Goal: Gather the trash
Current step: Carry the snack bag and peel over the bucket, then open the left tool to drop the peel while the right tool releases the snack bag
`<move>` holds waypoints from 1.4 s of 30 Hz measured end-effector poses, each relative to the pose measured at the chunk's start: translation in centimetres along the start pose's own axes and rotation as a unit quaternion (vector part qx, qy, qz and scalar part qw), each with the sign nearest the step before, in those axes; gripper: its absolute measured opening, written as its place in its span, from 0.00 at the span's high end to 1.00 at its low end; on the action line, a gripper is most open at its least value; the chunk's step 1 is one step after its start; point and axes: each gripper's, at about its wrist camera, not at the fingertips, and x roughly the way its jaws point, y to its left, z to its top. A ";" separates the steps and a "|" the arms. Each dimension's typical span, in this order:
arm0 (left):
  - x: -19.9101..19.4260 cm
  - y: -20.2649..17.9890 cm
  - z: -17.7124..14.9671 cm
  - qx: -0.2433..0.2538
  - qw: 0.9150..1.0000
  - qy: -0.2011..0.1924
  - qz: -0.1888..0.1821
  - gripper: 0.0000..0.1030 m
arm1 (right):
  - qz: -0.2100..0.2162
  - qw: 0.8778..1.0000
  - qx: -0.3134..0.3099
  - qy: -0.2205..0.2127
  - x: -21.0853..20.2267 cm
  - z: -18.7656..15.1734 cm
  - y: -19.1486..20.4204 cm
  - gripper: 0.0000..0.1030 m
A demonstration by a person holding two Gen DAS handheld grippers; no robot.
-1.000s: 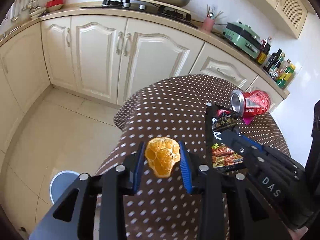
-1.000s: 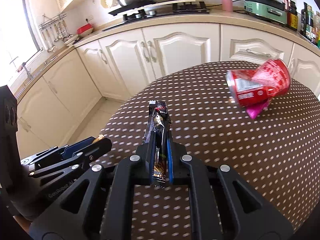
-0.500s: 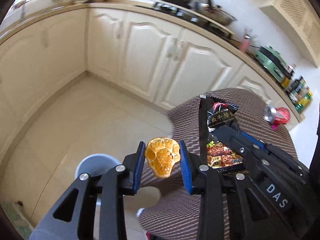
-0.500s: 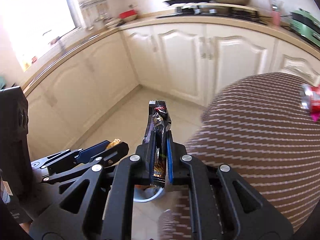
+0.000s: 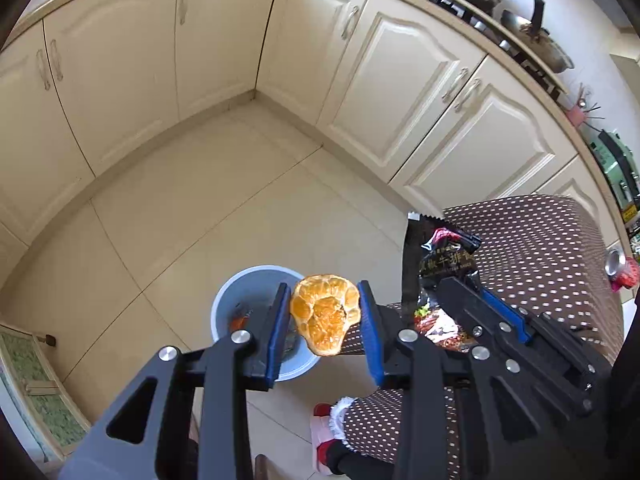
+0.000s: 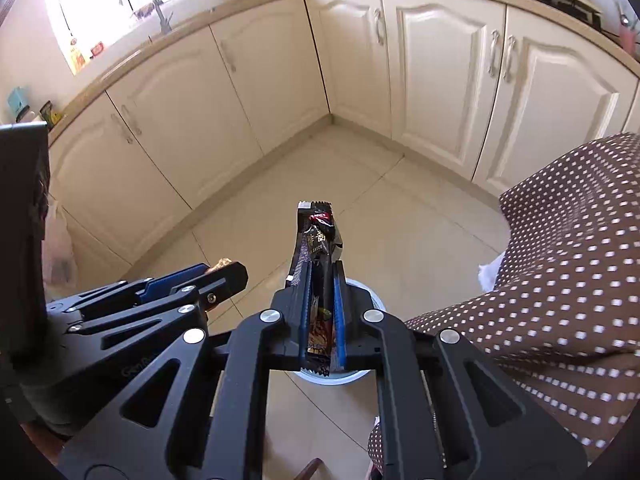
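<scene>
My left gripper [image 5: 324, 300] is shut on a piece of orange peel [image 5: 325, 313], held over the right edge of a pale blue trash bin [image 5: 240, 288] on the floor. Some trash lies in the bin. My right gripper [image 6: 319, 276] is shut on a black snack wrapper [image 6: 318, 240], which sticks up past its fingertips. The bin's rim [image 6: 374, 300] shows just behind and under that gripper. In the left wrist view the right gripper [image 5: 476, 300] sits to the right with the wrapper [image 5: 440, 252]. A crushed red can [image 5: 619, 270] lies on the table at the far right.
A round table with a brown dotted cloth [image 5: 540, 248] stands on the right, its cloth [image 6: 568, 264] hanging close to the bin. Cream cabinets [image 5: 224, 48] wrap the corner behind a beige tiled floor [image 5: 192, 200]. A red-and-white slipper [image 5: 324, 424] is below the table edge.
Both grippers swung left off the table and down over the floor, each keeping its item. The trash bin has come into view directly beneath them, and the can has slid to the far right.
</scene>
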 end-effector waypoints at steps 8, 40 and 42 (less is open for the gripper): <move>2.7 1.4 0.7 -0.019 1.000 0.021 0.001 0.56 | 0.001 1.000 0.010 0.025 3.3 -0.6 -0.3 0.90; 2.4 4.8 0.4 -0.058 0.998 0.023 0.018 0.49 | 0.026 0.999 0.016 0.033 5.8 -0.4 0.9 0.87; 2.1 4.8 0.5 -0.061 0.998 0.021 0.018 0.49 | 0.025 0.999 0.018 0.031 5.7 -0.3 0.9 0.83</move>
